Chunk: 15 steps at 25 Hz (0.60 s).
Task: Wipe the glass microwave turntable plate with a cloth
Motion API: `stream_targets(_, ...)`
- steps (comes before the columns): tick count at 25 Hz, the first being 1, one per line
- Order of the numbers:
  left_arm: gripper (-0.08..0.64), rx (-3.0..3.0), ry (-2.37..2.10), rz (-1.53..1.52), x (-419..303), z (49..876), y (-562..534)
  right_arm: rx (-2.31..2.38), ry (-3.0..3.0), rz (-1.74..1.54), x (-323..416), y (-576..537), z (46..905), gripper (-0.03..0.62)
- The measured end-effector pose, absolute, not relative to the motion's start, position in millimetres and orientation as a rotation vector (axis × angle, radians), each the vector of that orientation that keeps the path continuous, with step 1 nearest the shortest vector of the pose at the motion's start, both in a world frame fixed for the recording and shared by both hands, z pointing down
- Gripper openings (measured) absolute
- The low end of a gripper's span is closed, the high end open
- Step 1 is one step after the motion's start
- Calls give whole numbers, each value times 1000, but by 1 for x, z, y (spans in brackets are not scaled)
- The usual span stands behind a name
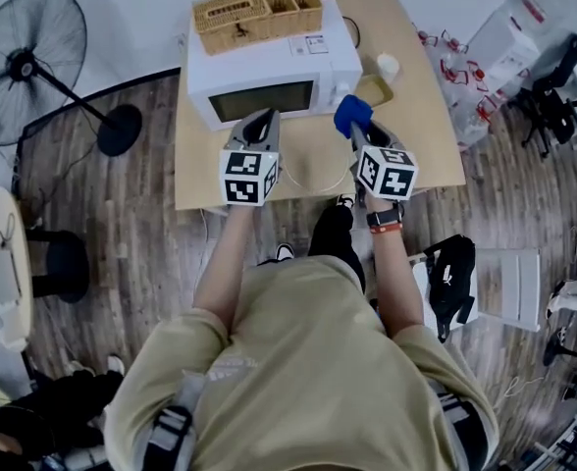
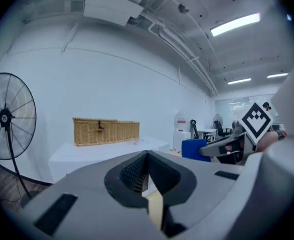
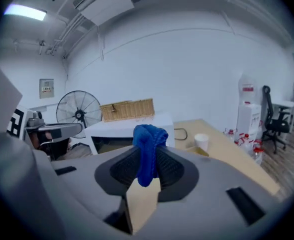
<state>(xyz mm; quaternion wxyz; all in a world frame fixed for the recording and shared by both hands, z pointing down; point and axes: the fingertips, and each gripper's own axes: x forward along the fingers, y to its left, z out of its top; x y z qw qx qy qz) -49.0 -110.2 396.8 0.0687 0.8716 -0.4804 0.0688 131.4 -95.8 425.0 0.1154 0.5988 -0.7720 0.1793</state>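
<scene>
- Left gripper (image 2: 147, 153): jaws together, with nothing between them. It hangs over the table (image 1: 421, 126), just in front of the microwave (image 1: 269, 67).
- Right gripper (image 3: 148, 165): jaws clamped on a blue cloth (image 3: 147, 136). The cloth stands bunched above the pads and hangs a little below them.
- In the head view I see the two grippers side by side, apart from each other. The right one is near the microwave's right front corner.
- Cloth position: held in the air above the table, not touching the microwave.
- Plate: I cannot pick it out with certainty. A faint curved outline lies on the table between the grippers, in front of the microwave; I cannot tell whether that is the glass.
- Microwave: white, with the door shut. A wicker basket (image 1: 254, 16) rests on its top.
- A white cup (image 1: 388, 67) stands on the table to the right of the microwave.
- A floor fan (image 1: 24, 62) stands on the wood floor, well to the left of the table.
</scene>
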Motion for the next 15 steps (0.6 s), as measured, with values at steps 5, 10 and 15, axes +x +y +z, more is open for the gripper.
stream_targets(5, 18, 2637, -1571, 105, -65, 357, -97, 1929, -2305, 386, 134, -82, 373, 106)
stream_targets(10, 18, 2618, -1609, 47, -68, 352, -92, 1936, -2349, 267, 129, -69, 349, 107)
stream_targets(15, 18, 2651, -1602, 30, -58, 350, -78, 1885, -2371, 235, 123, -58, 345, 107)
